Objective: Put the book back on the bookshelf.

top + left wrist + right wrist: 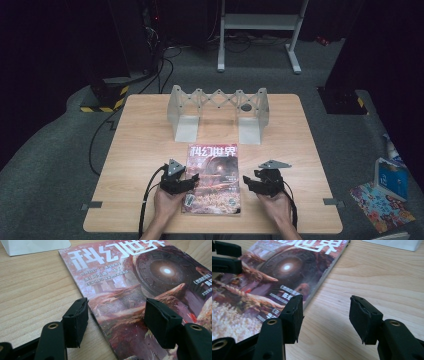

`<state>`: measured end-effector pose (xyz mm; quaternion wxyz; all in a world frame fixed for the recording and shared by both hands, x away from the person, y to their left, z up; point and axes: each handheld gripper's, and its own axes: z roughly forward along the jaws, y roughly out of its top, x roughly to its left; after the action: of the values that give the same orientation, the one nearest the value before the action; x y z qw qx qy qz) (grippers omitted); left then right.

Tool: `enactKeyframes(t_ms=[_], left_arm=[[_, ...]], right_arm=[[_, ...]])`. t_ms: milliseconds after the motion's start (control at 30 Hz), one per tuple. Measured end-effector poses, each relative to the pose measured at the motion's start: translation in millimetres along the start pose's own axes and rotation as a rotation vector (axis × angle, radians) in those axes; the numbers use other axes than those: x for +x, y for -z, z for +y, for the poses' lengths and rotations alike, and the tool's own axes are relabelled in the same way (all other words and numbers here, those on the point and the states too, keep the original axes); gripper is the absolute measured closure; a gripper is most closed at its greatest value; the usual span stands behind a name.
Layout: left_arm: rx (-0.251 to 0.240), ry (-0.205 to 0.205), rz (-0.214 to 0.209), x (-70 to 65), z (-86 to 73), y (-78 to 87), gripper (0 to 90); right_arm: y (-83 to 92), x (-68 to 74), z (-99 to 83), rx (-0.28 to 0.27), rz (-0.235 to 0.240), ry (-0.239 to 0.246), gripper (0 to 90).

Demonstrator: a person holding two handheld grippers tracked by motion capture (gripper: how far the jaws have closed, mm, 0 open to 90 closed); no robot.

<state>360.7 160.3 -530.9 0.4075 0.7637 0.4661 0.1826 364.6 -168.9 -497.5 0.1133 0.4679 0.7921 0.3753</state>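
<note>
Black padded jaws of the left hand-held gripper (112, 322) straddle the magazine's (140, 302) left edge — one pad on the tabletop (32, 295), one over the cover, spread apart and gripping nothing. One magazine lies flat at the near middle of the tabletop, long axis running away from the person. Right hand-held gripper (325, 320) sits just off the right edge, jaws released and empty — so the left is nearer. Beyond stands one expandable grey book rack (217, 107).

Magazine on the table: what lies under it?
The magazine lies flat on the wooden table, wood showing along its edges. Whatever sits beneath its cover is hidden.
</note>
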Motion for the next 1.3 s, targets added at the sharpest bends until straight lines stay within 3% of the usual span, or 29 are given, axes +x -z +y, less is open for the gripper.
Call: enactKeyframes(t_ms=[400,567,900,1300], left_arm=[[-0.004,-0.024,-0.008,-1.3,-1.1,1.0,36.7],[-0.004,-0.024,-0.008,-1.4,-1.2,0.9,36.6],[-0.005,-0.019,-0.01,-1.4,-1.4,0.6,36.3],[-0.005,-0.013,-0.011,-1.8,-1.4,0.6,36.3]], right_arm=[[-19.2,13.9,16.6,0.082,0.034,-0.022,48.2],[-28.3,14.4,27.3,0.131,0.041,-0.059,52.2],[-39.2,18.7,47.4,0.184,0.008,-0.068,51.0],[-49.8,15.8,51.1,0.25,-0.008,-0.106,52.1]])
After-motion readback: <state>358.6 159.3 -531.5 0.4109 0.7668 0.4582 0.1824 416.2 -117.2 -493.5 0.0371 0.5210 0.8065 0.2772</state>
